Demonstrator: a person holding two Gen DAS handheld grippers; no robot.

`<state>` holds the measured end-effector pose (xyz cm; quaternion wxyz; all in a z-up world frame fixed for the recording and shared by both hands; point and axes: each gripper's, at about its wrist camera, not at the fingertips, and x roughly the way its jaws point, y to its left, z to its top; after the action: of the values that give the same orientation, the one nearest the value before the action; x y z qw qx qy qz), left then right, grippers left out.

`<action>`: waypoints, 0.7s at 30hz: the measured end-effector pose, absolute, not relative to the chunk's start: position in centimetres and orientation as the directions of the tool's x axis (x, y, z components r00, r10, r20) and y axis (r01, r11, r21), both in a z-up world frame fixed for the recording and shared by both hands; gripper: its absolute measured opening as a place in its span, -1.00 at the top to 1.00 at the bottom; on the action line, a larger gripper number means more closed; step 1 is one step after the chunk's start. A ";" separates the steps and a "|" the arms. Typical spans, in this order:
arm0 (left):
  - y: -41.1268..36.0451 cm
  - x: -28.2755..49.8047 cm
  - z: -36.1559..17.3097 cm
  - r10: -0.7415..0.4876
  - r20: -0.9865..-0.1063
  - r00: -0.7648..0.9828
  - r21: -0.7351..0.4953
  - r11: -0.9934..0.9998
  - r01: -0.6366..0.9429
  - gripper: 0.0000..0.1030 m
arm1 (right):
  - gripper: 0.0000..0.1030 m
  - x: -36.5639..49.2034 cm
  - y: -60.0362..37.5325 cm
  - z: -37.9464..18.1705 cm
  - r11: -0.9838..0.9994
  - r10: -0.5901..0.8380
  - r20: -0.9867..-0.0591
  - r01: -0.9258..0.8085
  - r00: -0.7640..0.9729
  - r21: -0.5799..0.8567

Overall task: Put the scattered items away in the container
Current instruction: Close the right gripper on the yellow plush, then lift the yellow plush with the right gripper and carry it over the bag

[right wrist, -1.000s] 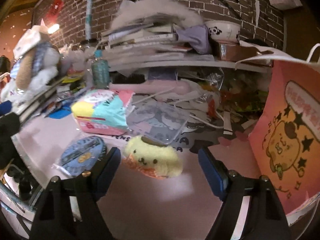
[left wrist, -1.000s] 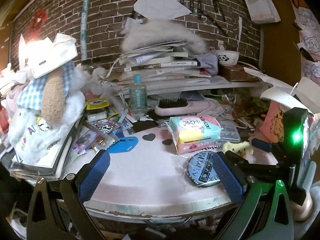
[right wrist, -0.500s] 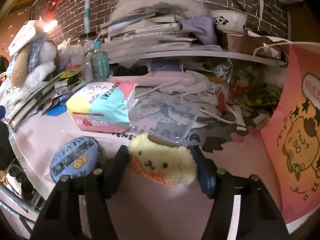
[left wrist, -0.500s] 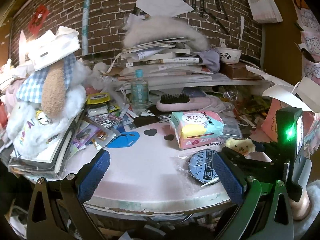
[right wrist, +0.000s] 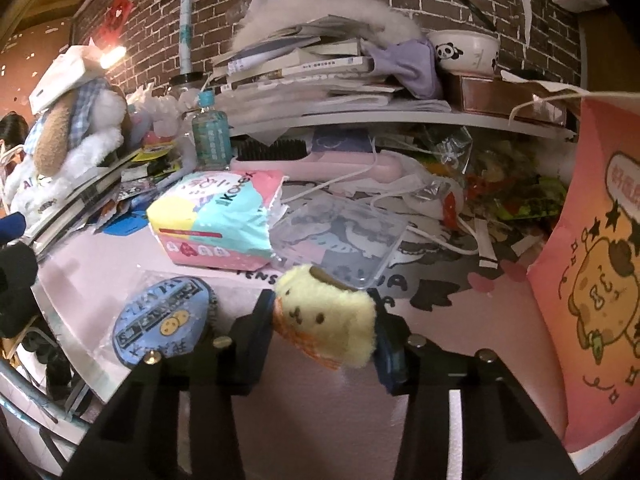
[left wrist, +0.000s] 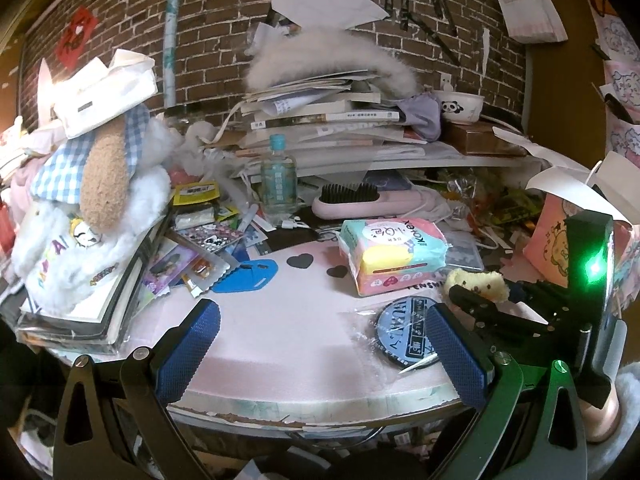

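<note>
My right gripper (right wrist: 324,320) is shut on a small yellow plush dog (right wrist: 326,314), held just above the pink table; the plush also shows in the left wrist view (left wrist: 478,282). A pink paper bag (right wrist: 596,264) with a cartoon print stands at the right, its top open. A round blue badge in a clear sleeve (right wrist: 160,320) lies left of the plush, and a colourful pad pack (right wrist: 216,220) lies behind it. My left gripper (left wrist: 320,356) is open and empty over the table's front edge.
A clear plastic case (right wrist: 340,236) lies behind the plush. A pink hairbrush (left wrist: 368,200), a bottle (left wrist: 278,180) and stacked books (left wrist: 320,120) crowd the back. A big white plush dog (left wrist: 88,208) sits on books at left, beside scattered packets (left wrist: 192,256).
My right gripper closed on the yellow plush and lifted it slightly off the table. The left gripper stayed open and drew back a little.
</note>
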<state>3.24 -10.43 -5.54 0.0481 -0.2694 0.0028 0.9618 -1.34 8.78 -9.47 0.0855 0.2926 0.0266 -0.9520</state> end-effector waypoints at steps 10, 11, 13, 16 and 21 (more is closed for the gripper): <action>-10.3 3.1 -5.6 0.088 -0.523 -0.848 -0.021 -0.996 -0.091 -0.99 | 0.29 -0.5 8.9 -8.6 -0.978 -0.180 -0.523 0.208 -0.833 0.005; -10.3 3.2 -5.6 0.087 -0.523 -0.848 -0.020 -0.996 -0.090 -0.99 | 0.29 -0.3 8.9 -8.5 -0.978 -0.183 -0.519 0.210 -0.835 0.007; -10.3 3.1 -5.7 0.088 -0.524 -0.847 -0.021 -0.996 -0.090 -0.99 | 0.29 -0.1 9.0 -8.3 -0.976 -0.190 -0.512 0.216 -0.837 0.009; -10.3 3.1 -5.7 0.085 -0.525 -0.847 -0.019 -0.996 -0.089 -0.99 | 0.29 0.5 9.1 -7.7 -0.973 -0.209 -0.496 0.231 -0.843 0.016; -10.0 3.0 -5.7 0.083 -0.529 -0.844 -0.017 -0.996 -0.088 -0.99 | 0.29 1.8 9.1 -5.8 -0.957 -0.266 -0.458 0.288 -0.848 0.023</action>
<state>3.03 -9.97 -5.69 0.0447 -0.2755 0.0042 0.9603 1.83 9.07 -5.82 0.1441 0.2349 0.0233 -0.9610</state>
